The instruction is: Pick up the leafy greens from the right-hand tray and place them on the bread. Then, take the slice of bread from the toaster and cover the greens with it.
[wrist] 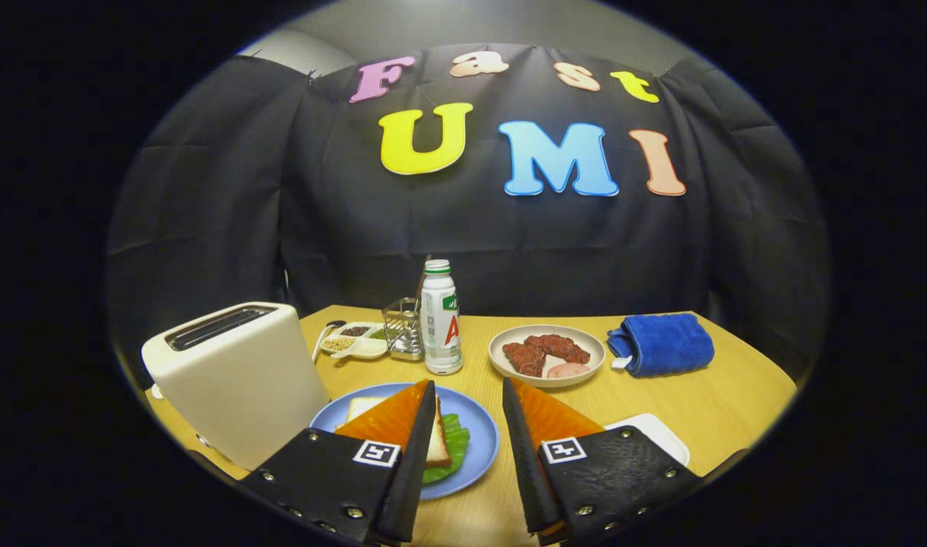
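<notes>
My gripper (pixel 469 389) is open above the wooden table, with nothing between its fingers. Under the left finger lies a blue plate (pixel 479 425). On it sits a slice of bread (pixel 437 450) over green leafy greens (pixel 454 444) that stick out on the right. More pale bread (pixel 361 406) shows at the plate's far left. A cream toaster (pixel 239 376) stands left of the plate; its slots (pixel 216 325) look dark. A white tray (pixel 657 433) peeks out behind the right finger.
Beyond the fingers stand a white bottle (pixel 441 319), a wire holder (pixel 403 328) and a small dish of seeds (pixel 353 342). A plate of meat (pixel 547 353) and a folded blue towel (pixel 661 343) lie further right.
</notes>
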